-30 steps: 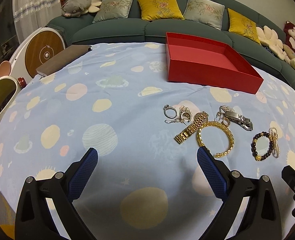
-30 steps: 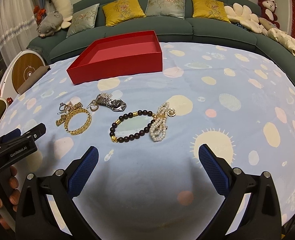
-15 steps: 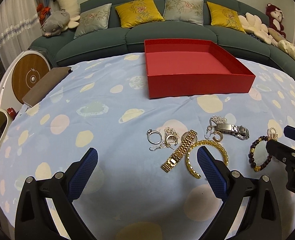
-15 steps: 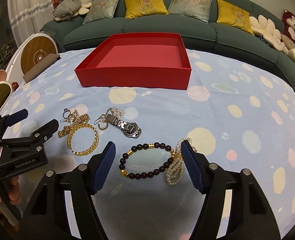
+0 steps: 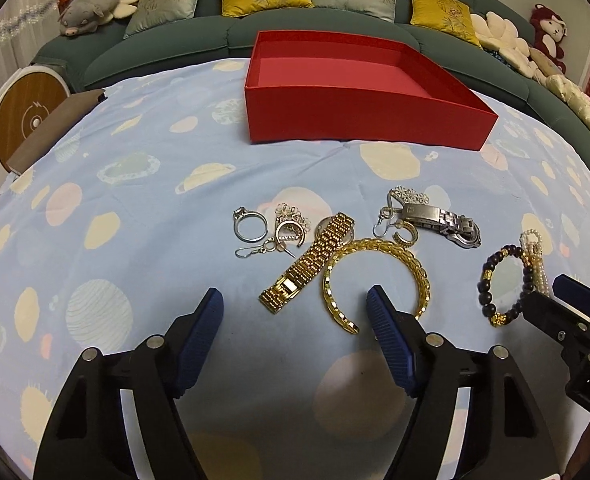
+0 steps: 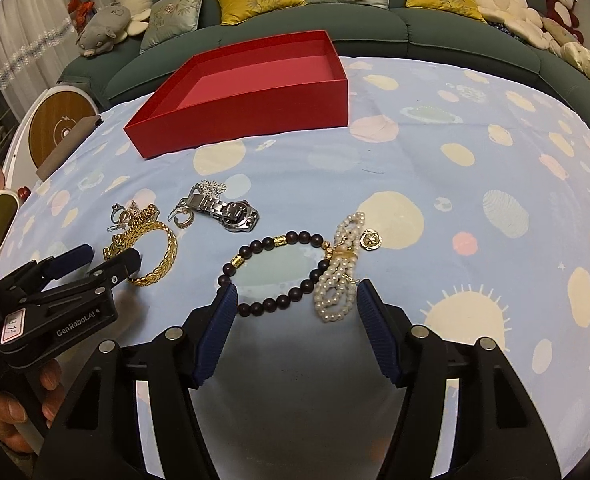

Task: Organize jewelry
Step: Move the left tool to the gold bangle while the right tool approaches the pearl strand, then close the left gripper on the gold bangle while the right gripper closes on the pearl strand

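Between the parted right tongs [image 6: 297, 300], nearer than the red cardboard box [image 6: 255, 100], lie the dark wooden bead bracelet [image 6: 275, 268] and pearl strand [image 6: 341, 270], lengthwise box-ward; left tongs [image 5: 295, 308], also parted, flank the gold bangle [image 5: 375, 280].

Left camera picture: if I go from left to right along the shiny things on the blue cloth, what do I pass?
Silver ring → gold watch band → gold bangle → silver watch → dark bead bracelet → pearl bracelet.

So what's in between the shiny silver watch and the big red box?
Nothing but bare blue tablecloth. Both wrist views show an open strip of cloth between the silver watch and the red box, with only printed planets on it.
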The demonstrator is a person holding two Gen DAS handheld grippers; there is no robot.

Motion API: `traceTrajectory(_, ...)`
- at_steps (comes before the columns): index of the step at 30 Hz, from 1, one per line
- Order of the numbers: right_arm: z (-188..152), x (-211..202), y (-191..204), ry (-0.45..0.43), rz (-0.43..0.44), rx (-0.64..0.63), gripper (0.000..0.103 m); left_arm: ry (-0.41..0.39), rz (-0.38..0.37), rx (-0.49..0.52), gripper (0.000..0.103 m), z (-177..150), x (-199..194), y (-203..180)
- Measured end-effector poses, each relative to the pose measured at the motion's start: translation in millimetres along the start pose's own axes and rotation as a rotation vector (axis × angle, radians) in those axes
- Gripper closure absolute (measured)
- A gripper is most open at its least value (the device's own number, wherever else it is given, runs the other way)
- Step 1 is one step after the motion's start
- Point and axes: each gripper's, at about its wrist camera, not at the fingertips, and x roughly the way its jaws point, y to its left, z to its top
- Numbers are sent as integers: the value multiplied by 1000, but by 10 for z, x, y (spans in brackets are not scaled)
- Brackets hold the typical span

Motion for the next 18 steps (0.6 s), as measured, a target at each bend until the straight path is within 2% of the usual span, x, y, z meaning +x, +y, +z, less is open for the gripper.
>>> traceTrajectory(4, 9, -18, -32, -6, -3, 11, 43, -14, 4, 12, 41, 2, 5, -41)
traceTrajectory(7, 22, -22, -61, -10, -8, 19, 43, -28, 8, 23, 52, 3, 8, -61)
traceTrajectory(9, 31, -10, -80, -9, -8, 26, 43, -36, 9, 34, 74, 8, -2, -70)
traceTrajectory(11, 41, -3, -80, -9, -6, 28, 43, -33, -21, 29, 89, 25, -11, -45)
traceTrajectory(18, 84, 52, -152, -14, -30, 44, 43, -67, -58, 27, 91, 60, -131, -27)
